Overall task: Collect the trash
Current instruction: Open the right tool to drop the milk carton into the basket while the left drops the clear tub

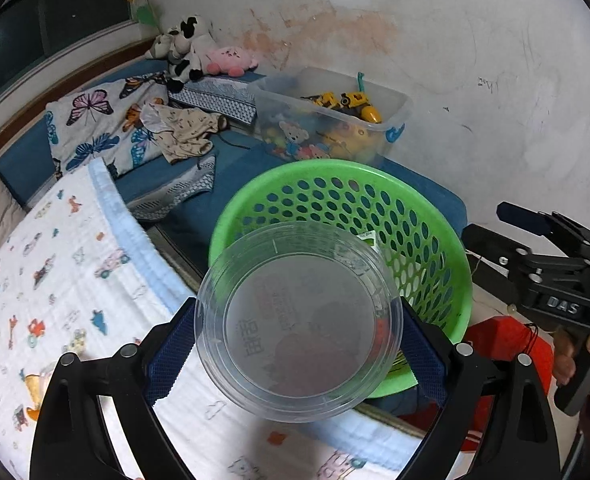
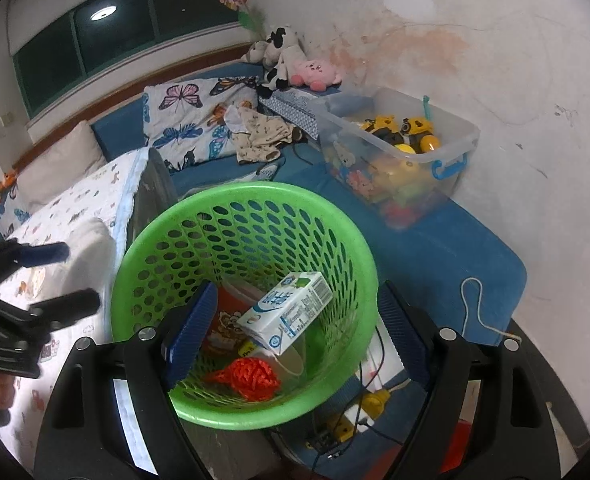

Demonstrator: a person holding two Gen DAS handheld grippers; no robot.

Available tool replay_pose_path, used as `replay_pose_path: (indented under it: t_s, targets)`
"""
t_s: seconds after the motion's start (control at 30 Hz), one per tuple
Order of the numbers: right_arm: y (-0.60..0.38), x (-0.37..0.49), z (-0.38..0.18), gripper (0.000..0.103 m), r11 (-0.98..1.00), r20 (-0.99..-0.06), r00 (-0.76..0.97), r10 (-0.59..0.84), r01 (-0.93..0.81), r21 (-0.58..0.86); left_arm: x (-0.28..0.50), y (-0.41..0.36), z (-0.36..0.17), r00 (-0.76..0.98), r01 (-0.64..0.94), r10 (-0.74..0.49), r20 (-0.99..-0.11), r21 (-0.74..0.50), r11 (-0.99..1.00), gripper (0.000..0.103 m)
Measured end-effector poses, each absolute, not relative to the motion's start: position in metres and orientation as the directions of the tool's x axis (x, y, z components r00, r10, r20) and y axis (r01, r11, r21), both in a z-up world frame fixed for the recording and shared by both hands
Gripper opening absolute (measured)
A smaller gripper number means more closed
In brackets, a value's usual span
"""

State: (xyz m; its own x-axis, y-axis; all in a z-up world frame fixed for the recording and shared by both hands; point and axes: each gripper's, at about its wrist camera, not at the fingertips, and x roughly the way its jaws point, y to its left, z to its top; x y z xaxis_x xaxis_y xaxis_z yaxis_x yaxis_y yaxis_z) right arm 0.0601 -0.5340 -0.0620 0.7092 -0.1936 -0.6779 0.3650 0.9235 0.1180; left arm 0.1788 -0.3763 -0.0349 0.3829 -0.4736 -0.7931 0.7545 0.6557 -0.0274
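My left gripper (image 1: 298, 344) is shut on a clear round plastic container (image 1: 297, 320) and holds it just above the near rim of the green perforated basket (image 1: 427, 256). In the right wrist view the basket (image 2: 167, 240) holds a white milk carton (image 2: 285, 312), an orange net (image 2: 251, 376) and a printed paper cup (image 2: 225, 328). My right gripper (image 2: 291, 328) is open and empty over the basket's near side. It also shows at the right of the left wrist view (image 1: 495, 224). The left gripper shows blurred at the left edge of the right wrist view (image 2: 55, 276).
A bed with a white printed quilt (image 1: 55, 280) lies to the left. A clear bin of toys (image 2: 399, 148) stands on the blue mat (image 2: 455, 256) by the wall. Plush toys (image 2: 291, 60) and a butterfly pillow (image 2: 191, 120) lie behind. Cables and a yellow device (image 2: 367, 404) lie below the basket.
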Motion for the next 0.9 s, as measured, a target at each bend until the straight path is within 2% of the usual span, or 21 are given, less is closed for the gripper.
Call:
replay_pose_path:
  t_s: [0.63, 0.9]
  targets:
    - [-0.527, 0.049, -0.063, 0.082, 0.926, -0.675, 0.720, -0.161, 0.347, 0.149, 0.175, -0.377, -0.037, 0.331, 0.761, -0.516, -0.790, -0.099, 0.641, 0.094]
    - [-0.516, 0.046, -0.056, 0.083, 0.933, -0.665, 0.730, -0.157, 0.330, 0.142, 0.171, -0.360, -0.028, 0.365, 0.749, -0.511, -0.778, -0.081, 0.658, 0.094]
